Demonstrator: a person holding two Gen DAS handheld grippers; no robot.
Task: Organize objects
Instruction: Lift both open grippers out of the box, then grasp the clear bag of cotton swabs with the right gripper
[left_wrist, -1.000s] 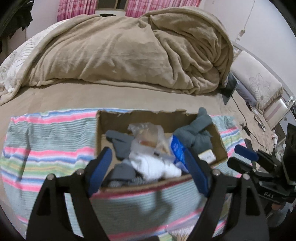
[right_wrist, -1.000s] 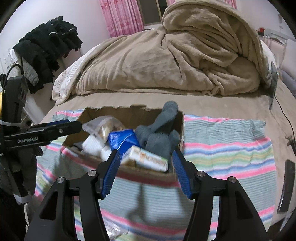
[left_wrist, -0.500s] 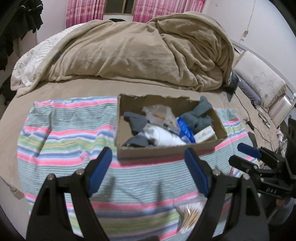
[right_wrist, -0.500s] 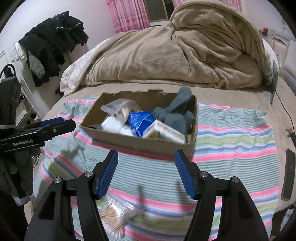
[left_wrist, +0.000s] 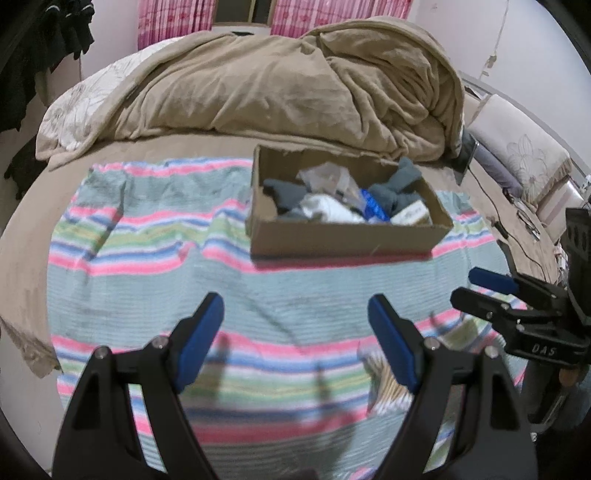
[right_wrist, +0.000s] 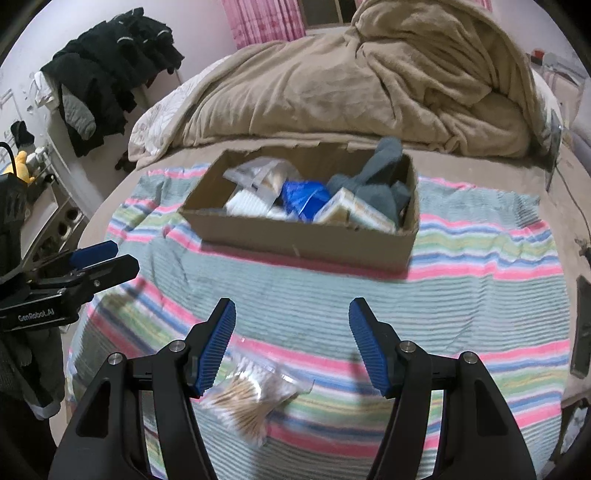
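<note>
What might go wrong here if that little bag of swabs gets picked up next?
The swab bag is thin, crinkly plastic lying flat on the striped towel, so the open right gripper may pinch towel too, or the bag may slip. The box already looks crowded; the bag may perch on top.

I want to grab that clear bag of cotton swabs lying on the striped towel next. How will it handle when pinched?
The bag of cotton swabs looks like thin crinkled plastic, so it will probably flop and sag rather than stay flat. The glossy film may slip between the pads. It seems light; the loose sticks inside will likely shift. Both the right gripper and the left gripper are open.
</note>
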